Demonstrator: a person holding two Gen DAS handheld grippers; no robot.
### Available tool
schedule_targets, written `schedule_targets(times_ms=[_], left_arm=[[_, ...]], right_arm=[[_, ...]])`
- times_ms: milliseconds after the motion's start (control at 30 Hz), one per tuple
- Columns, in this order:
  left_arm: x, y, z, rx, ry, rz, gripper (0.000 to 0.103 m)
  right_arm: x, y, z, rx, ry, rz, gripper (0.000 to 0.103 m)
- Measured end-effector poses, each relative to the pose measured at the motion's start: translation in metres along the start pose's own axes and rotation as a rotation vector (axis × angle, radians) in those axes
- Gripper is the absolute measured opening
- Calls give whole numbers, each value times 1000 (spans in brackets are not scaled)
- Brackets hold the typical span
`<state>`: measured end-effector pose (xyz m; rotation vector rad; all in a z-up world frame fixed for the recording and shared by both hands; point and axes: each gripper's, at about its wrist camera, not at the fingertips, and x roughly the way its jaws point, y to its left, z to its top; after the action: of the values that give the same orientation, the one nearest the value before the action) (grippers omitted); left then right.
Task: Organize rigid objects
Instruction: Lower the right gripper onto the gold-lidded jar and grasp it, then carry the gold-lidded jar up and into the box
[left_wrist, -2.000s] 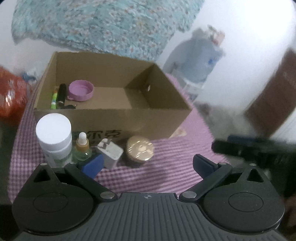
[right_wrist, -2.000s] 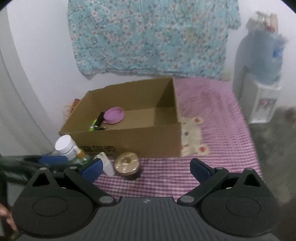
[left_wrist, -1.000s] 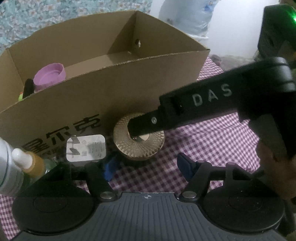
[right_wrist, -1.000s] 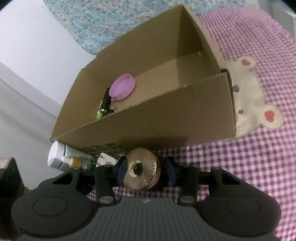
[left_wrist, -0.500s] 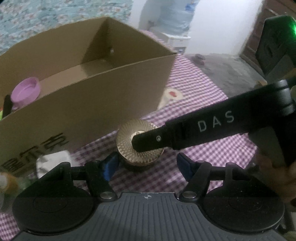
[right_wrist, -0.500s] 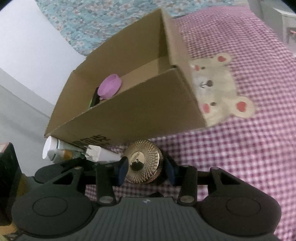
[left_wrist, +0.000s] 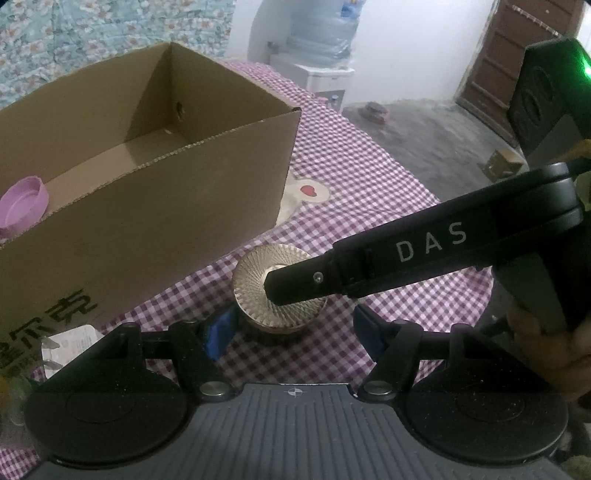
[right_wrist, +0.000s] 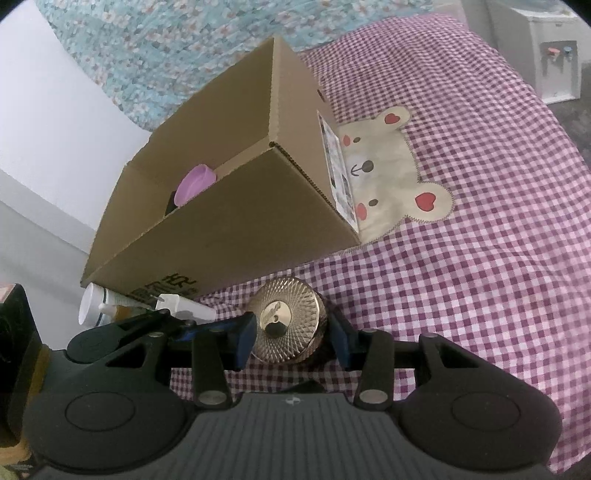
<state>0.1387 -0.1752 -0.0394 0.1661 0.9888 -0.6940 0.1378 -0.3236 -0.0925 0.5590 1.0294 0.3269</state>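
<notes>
Underneath, purple gingham cloth, bear patch.

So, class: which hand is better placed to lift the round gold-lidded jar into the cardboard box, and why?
The right. The right gripper already has its jaws closed on the round gold-lidded jar beside the cardboard box; the left gripper is open and empty.

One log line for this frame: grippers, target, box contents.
right gripper: jaws shut on round gold-lidded jar | left gripper: jaws open, empty | brown cardboard box: holds purple plastic lid | jar: outside box
</notes>
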Motion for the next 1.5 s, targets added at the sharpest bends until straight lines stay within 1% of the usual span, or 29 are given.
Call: schedule_targets(times_ms=[133,367,567,633,867,1067,1300,1500], left_arm=[[3,0,2,4,12,15,72],[15,1,7,19,42,14,71],[21,1,10,26,44,27,66],[21,1,10,28,43,37,61],[18,0,8,26,23,50,60],[11,-2,8,26,12,52,57],[-10,-10,7,22,-29,62,57],[-58,-17,17,23,-126,86,57]], right_arm=[[-1,0,2,12,-12,-1,47],[1,-7,4,36,-11,7,47],[8,-11,5,54,0,27,47],[11,-12,5,56,3,30,48],[11,-15,5,65,-1,46,47],[5,-10,-1,53,-9,36,46],[-12,1,-8,46,-28,44,46],[-48,33,-8,-20,-94,61,46]])
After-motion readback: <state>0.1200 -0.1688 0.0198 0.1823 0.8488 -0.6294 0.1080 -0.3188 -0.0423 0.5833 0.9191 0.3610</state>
